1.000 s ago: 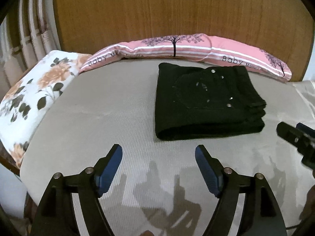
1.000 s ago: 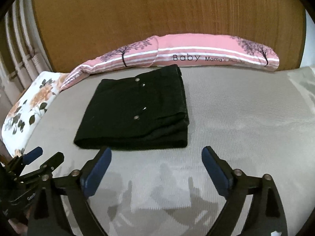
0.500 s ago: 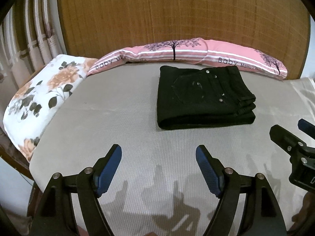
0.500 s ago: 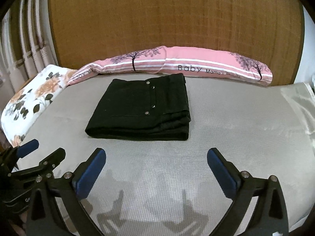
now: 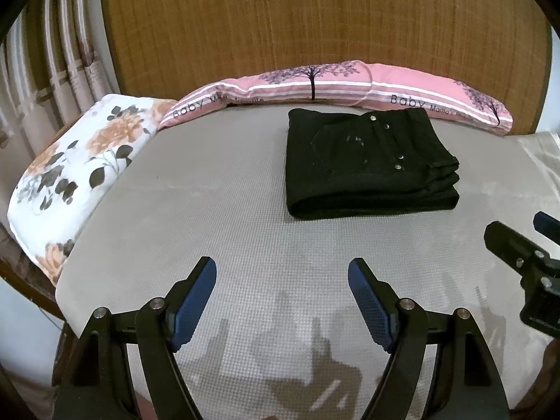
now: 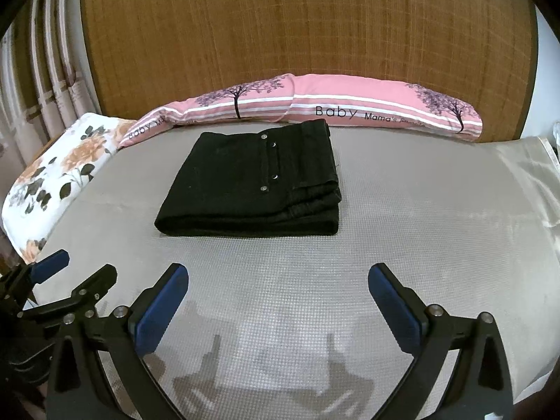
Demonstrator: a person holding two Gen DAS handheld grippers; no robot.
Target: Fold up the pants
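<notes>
The black pants [image 5: 364, 164] lie folded into a thick rectangle on the grey mattress [image 5: 210, 217], near the pink bolster; metal rivets show on top. In the right wrist view the pants [image 6: 252, 182] sit left of centre. My left gripper [image 5: 281, 269] hovers open over bare mattress, short of the pants, with nothing between its blue pads. To the right of it, my right gripper [image 6: 278, 273] is open very wide and just as empty. Each gripper shows at the edge of the other's view: right gripper [image 5: 518, 255], left gripper [image 6: 70, 280].
A long pink "Baby" bolster [image 5: 332, 84] runs along the wooden headboard [image 5: 315, 17]. A floral pillow [image 5: 77, 164] lies at the mattress's left edge, with curtains [image 5: 52, 70] behind it. A shiny pale cloth [image 6: 535, 175] covers the far right.
Both grippers have drawn back from the folded pants, which now look farther away. The right gripper's jaws have spread a little wider. The pants have not moved.
</notes>
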